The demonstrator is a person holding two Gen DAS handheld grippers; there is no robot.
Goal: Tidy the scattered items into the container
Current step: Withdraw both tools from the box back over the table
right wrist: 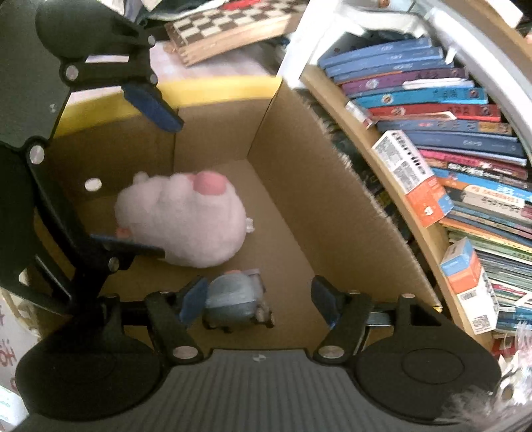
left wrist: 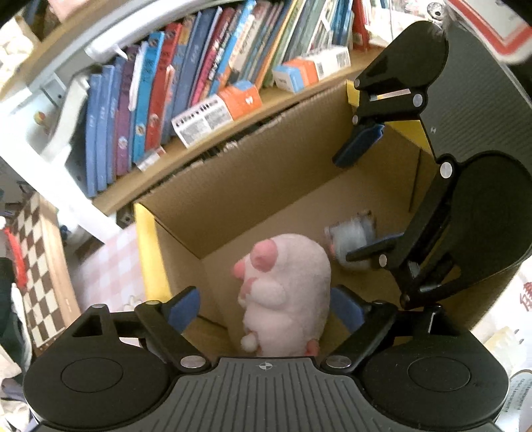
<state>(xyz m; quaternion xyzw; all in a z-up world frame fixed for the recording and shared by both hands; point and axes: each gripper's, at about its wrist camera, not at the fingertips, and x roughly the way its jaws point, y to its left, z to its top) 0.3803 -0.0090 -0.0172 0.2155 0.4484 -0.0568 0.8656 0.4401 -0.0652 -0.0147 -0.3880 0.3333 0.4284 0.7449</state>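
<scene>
A pink plush toy (left wrist: 286,295) lies in the open cardboard box (left wrist: 252,186); it also shows in the right wrist view (right wrist: 186,216). My left gripper (left wrist: 266,309) hangs over the box, fingers wide apart on either side of the plush and not pressing it. It also shows in the right wrist view (right wrist: 143,179). A small grey-blue toy (right wrist: 232,299) lies on the floor of the box (right wrist: 299,172) between my right gripper's open fingers; it also shows blurred in the left wrist view (left wrist: 352,239). My right gripper (right wrist: 259,299) is open; it also shows in the left wrist view (left wrist: 365,189).
A wooden shelf of upright books (left wrist: 186,76) and small orange cartons (left wrist: 239,99) stands right behind the box. A chessboard (right wrist: 226,26) lies on the pink checked surface (left wrist: 109,262) beside the box. The box rim has yellow tape (right wrist: 199,89).
</scene>
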